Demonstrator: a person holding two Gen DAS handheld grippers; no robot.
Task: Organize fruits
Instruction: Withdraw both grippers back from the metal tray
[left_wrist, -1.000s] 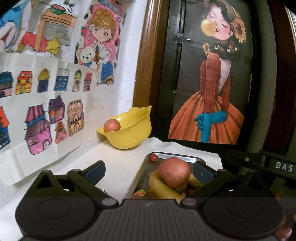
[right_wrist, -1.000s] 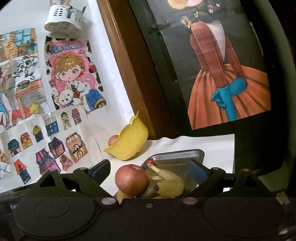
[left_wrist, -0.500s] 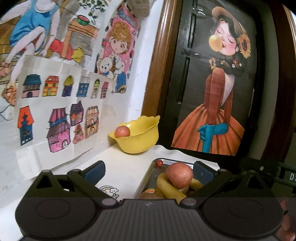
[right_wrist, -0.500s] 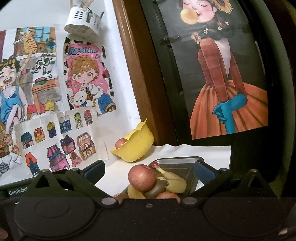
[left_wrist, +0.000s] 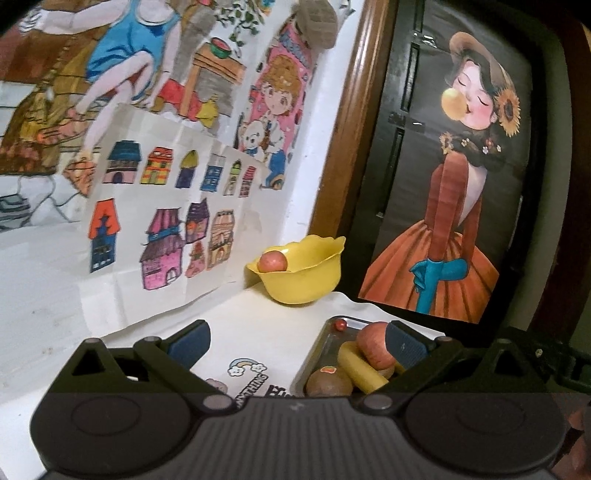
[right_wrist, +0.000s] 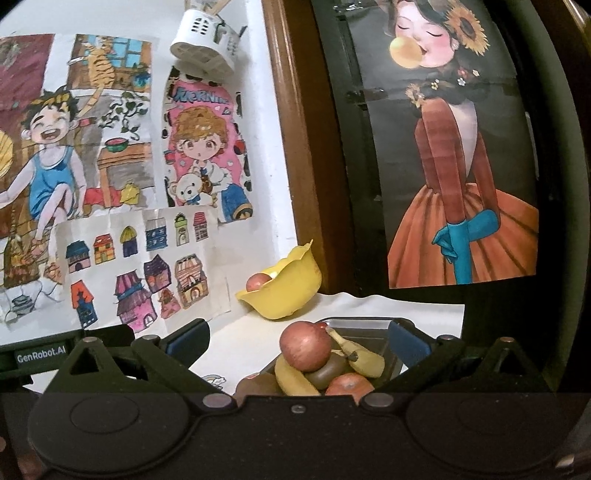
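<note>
A metal tray (left_wrist: 321, 341) (right_wrist: 373, 323) on the white table holds piled fruit: a red apple (left_wrist: 371, 349) (right_wrist: 304, 345) on top, bananas (left_wrist: 360, 367) (right_wrist: 364, 356), a brown kiwi (left_wrist: 328, 382) (right_wrist: 327, 369), a small red fruit (left_wrist: 340, 325). A yellow bowl (left_wrist: 306, 271) (right_wrist: 286, 290) at the back corner holds one apple (left_wrist: 272, 261) (right_wrist: 256, 282). My left gripper (left_wrist: 297, 339) is open, its right finger in front of the tray's apple. My right gripper (right_wrist: 299, 338) is open too, with the fruit pile seen between its fingers, nothing held.
Children's drawings (left_wrist: 166, 229) (right_wrist: 140, 258) cover the wall on the left. A dark door with a poster of a woman in an orange dress (left_wrist: 443, 221) (right_wrist: 461, 177) stands behind the table. A white holder (right_wrist: 207, 40) hangs on the wall. Stickers (left_wrist: 247, 369) mark the tablecloth.
Both grippers have pulled back and tilted up from the tray, so the fruit sits lower and smaller in view. The fruit has not moved.
</note>
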